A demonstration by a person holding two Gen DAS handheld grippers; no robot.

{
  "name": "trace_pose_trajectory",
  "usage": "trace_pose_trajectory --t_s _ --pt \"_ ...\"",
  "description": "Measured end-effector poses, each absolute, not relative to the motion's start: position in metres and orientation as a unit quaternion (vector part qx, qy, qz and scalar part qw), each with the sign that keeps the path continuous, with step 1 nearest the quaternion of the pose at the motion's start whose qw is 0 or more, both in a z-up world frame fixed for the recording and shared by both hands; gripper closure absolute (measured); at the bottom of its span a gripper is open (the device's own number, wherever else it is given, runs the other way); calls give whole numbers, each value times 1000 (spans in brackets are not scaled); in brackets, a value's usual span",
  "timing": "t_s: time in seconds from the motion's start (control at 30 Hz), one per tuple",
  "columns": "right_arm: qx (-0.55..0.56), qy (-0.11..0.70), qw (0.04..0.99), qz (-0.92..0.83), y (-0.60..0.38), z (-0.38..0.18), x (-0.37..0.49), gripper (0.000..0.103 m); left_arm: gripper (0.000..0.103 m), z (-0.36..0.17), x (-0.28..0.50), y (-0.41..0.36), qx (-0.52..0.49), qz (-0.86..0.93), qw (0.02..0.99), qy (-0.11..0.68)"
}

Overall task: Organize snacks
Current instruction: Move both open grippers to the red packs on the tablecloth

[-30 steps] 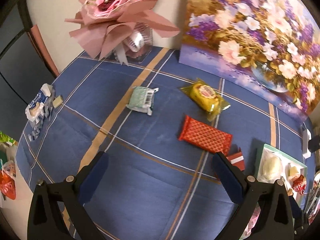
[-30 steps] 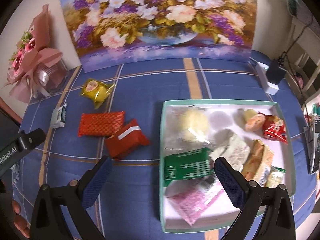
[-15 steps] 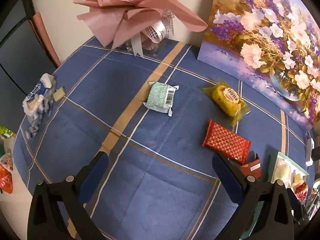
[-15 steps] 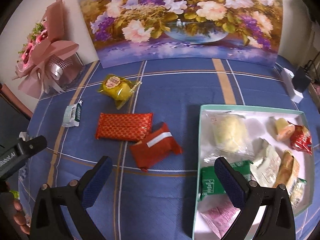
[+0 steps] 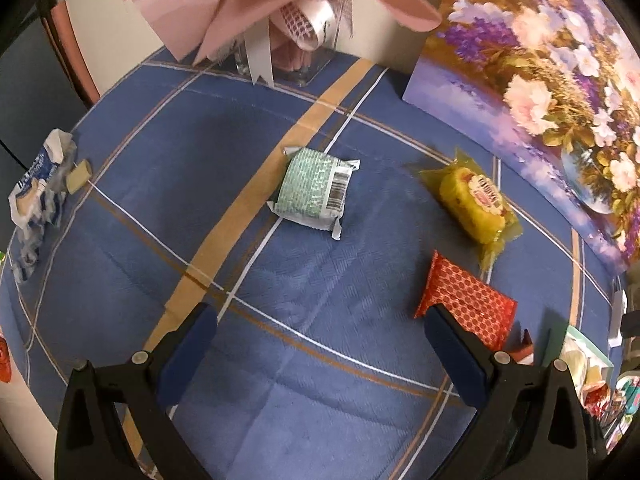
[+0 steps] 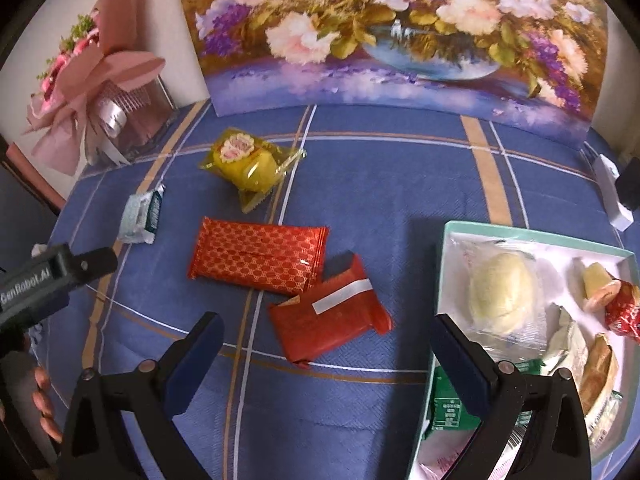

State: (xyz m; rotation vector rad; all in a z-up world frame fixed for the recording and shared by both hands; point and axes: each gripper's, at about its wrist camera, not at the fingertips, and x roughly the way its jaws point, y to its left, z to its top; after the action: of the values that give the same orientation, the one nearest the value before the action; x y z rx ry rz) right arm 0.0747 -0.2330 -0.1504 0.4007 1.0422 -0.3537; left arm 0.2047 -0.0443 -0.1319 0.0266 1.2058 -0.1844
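Loose snacks lie on the blue cloth: a pale green packet (image 5: 314, 190) (image 6: 140, 216), a yellow wrapped cake (image 5: 476, 204) (image 6: 248, 164), a patterned red packet (image 5: 466, 298) (image 6: 260, 254) and a plain red packet (image 6: 328, 316). A teal-rimmed tray (image 6: 440, 280) at the right holds several snacks. My left gripper (image 5: 320, 344) is open and empty, short of the green packet. My right gripper (image 6: 326, 350) is open and empty, just above the plain red packet.
A pink bouquet in a clear vase (image 6: 104, 92) (image 5: 280, 8) and a flower painting (image 6: 392, 32) (image 5: 552, 80) stand at the back. A crumpled blue-white wrapper (image 5: 36, 192) lies at the left edge. A white charger (image 6: 612, 192) sits at the far right.
Both grippers moved forward and left over the cloth. The green packet came nearer in the left view; the tray slid to the right and the red packets came close in the right view.
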Motion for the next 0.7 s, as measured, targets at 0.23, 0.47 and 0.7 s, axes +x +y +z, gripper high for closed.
trace_pose_trajectory --t_s 0.23,0.47,0.7 --pt "189 506 827 -158 -231 -167 84 0 0 -154 208 -61 29 -97 807 582" --pt "180 522 819 -156 -228 -182 91 1 0 -167 208 -70 44 -97 796 595" --pt "171 535 811 -161 -227 -195 94 6 0 -173 211 -65 44 -86 793 602"
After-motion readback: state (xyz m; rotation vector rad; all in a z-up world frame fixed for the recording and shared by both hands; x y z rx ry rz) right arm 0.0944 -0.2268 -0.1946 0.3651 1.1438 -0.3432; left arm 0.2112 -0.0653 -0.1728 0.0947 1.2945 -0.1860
